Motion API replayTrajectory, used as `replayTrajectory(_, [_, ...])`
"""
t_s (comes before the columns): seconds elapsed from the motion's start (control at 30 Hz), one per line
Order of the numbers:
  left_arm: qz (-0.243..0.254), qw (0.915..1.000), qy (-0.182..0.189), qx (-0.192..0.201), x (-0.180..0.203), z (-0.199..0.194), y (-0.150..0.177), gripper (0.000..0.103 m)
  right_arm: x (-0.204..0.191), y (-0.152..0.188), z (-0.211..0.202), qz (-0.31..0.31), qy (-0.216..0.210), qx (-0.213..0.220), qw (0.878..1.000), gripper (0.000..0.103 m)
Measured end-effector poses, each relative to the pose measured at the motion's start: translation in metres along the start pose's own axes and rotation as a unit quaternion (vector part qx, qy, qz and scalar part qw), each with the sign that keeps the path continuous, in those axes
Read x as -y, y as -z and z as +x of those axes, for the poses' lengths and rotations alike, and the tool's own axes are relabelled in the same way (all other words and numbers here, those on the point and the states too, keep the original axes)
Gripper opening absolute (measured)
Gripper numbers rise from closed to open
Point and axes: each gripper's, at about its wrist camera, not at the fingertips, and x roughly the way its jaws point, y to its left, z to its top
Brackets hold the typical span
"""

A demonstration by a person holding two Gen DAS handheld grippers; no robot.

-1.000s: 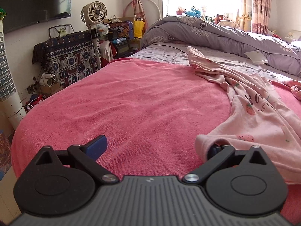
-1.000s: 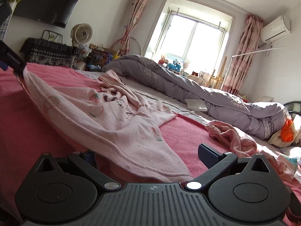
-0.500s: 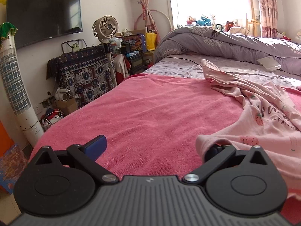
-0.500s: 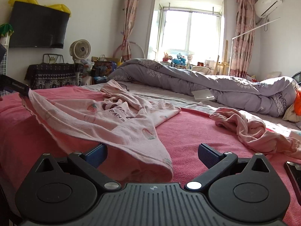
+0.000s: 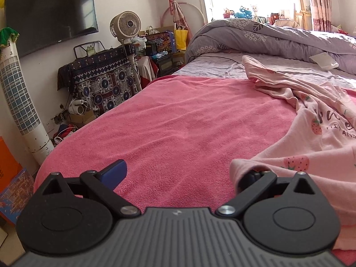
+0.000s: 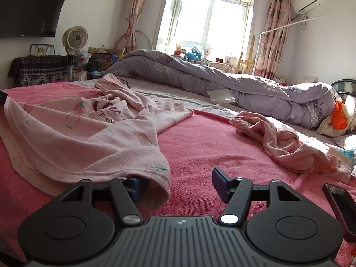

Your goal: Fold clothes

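A pale pink strawberry-print shirt [image 5: 316, 138] lies spread on the pink bedcover [image 5: 178, 129]. My left gripper [image 5: 182, 173] is open; the shirt's hem drapes over its right finger, and its blue left finger is bare. My right gripper [image 6: 178, 182] is open too; the same shirt [image 6: 73, 138] hangs over its left finger, and the right finger [image 6: 219, 181] is free. A second crumpled pink garment [image 6: 278, 138] lies to the right.
A grey quilt [image 6: 222, 82] is bunched along the far side of the bed. A dark phone [image 6: 342, 207] lies at the right edge. A fan [image 5: 125, 25], a patterned covered cabinet [image 5: 100, 82] and a tower fan [image 5: 20, 102] stand left of the bed.
Both grippers have drawn back with the shirt's hem draped on them, spreading it flatter. The right view has dropped lower and shifted right, and the phone has come into view.
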Motion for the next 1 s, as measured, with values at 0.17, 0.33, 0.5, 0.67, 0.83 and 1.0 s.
replayTrajectory(0.17, [-0.004,0.9984,0.052,0.023,0.007,-0.004,-0.029,0.052,0.02,-0.037,0.012,0.043,0.018,0.007,0.999,0.007])
replayTrajectory(0.33, [-0.038,0.9826,0.114,0.142,-0.003,-0.07,-0.047,0.043,0.06,-0.08,-0.081,0.079,0.08,0.189,0.976,0.007])
replayTrajectory(0.5, [0.019,0.9836,0.129,0.125,-0.005,-0.09,-0.017,0.044,0.066,-0.031,-0.095,0.004,0.083,0.074,0.994,0.008])
replayTrajectory(0.67, [0.055,0.9855,0.153,-0.048,0.001,-0.048,0.039,0.044,0.062,0.038,-0.064,0.024,0.028,-0.081,0.996,0.009])
replayTrajectory(0.83, [0.062,0.9837,0.163,-0.042,-0.007,-0.06,0.045,0.056,0.054,0.041,-0.065,0.006,0.015,-0.088,0.996,0.017])
replayTrajectory(1.0, [0.089,0.9828,0.155,-0.048,-0.019,-0.072,0.049,0.075,0.069,0.049,-0.087,0.009,0.0,-0.105,0.994,0.047])
